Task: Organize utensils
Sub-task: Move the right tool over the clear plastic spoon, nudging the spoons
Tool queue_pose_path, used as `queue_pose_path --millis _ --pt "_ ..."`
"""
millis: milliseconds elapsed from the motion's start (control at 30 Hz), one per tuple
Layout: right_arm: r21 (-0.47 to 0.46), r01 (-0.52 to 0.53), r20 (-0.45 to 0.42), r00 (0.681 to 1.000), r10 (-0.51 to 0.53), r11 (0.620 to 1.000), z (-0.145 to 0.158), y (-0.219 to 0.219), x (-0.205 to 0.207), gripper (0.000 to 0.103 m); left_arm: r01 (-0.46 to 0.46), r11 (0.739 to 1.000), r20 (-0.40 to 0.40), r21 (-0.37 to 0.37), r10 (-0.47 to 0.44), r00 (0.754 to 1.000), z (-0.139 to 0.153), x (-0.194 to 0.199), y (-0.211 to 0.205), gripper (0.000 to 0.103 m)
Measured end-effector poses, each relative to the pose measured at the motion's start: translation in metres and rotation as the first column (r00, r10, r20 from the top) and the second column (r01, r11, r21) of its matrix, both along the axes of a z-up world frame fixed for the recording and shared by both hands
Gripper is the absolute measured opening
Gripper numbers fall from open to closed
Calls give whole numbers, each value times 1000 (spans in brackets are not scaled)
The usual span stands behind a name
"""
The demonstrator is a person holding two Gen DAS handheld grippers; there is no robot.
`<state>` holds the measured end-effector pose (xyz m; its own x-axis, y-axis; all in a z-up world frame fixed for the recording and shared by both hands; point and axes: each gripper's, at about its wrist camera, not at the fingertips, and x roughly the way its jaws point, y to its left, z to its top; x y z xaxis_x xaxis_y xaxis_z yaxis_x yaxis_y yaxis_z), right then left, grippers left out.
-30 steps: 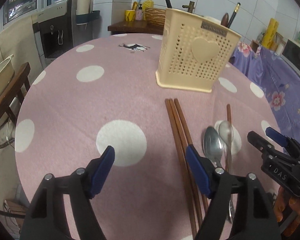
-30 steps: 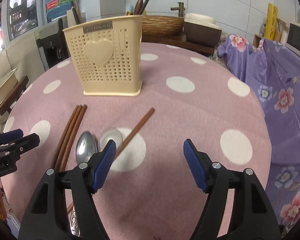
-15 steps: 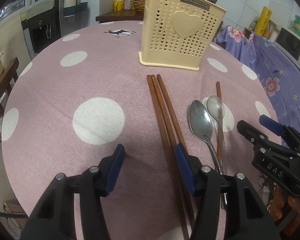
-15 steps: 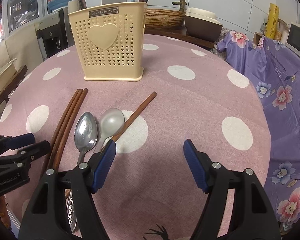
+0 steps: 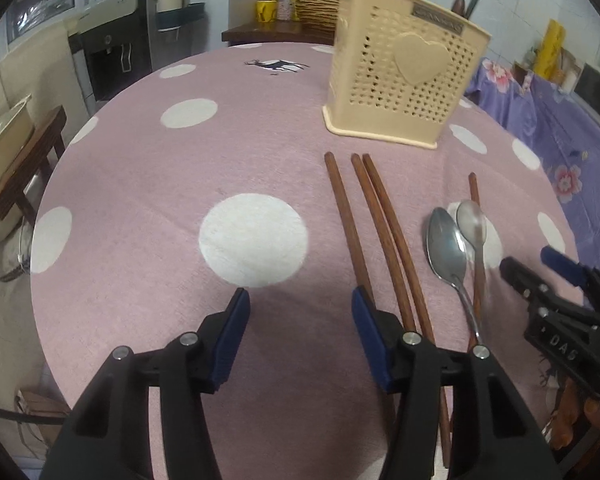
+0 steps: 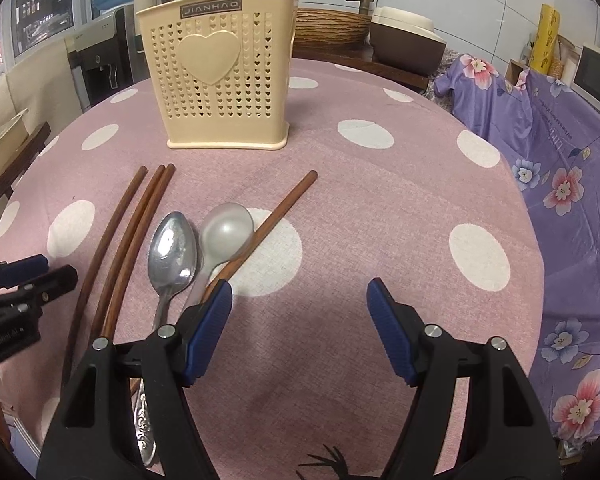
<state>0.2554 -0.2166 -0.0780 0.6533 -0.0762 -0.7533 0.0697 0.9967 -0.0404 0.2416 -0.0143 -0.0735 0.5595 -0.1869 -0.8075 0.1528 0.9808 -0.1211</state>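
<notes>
While both claws gape empty, chopsticks (image 5: 384, 236) lie lengthwise, tips toward holder (image 5: 404, 76).

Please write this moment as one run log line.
left claw: open, empty | right claw: open, empty | chopsticks, spoons: on table | utensil holder: upright

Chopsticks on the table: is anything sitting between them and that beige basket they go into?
Nothing visible. Bare cloth lies between the chopsticks and the basket. The spoons lie beside them, not in the way. Both sets of jaws are empty.
</notes>
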Motion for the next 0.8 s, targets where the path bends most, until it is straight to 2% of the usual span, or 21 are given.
queue_pose_path --millis 200,400,600,633,700,733,800 --pt "-17 -28 -32 999 28 999 -6 17 5 69 16 1000 38 -15 -16 999 11 -4 -6 54" --pt "26 -53 -32 998 54 998 -2 21 3 69 13 1000 23 -24 -13 1000 8 -2 -6 53" --pt "-6 -44 -63 997 43 999 -7 29 9 68 11 999 17 -31 -11 1000 7 -2 -3 54" --pt "4 -20 -56 998 20 1000 -7 25 9 66 13 999 16 -33 -12 1000 7 -2 -3 54" --pt "96 -3 -41 999 7 995 -3 13 7 66 16 999 18 -35 -16 1000 7 -2 -3 54" --pt "113 -1 -51 999 7 994 -3 9 7 66 17 999 19 -34 -16 1000 7 -2 -3 54" --pt "85 -8 -57 998 12 996 -2 11 6 66 17 999 21 -37 -16 1000 8 -1 -2 54"
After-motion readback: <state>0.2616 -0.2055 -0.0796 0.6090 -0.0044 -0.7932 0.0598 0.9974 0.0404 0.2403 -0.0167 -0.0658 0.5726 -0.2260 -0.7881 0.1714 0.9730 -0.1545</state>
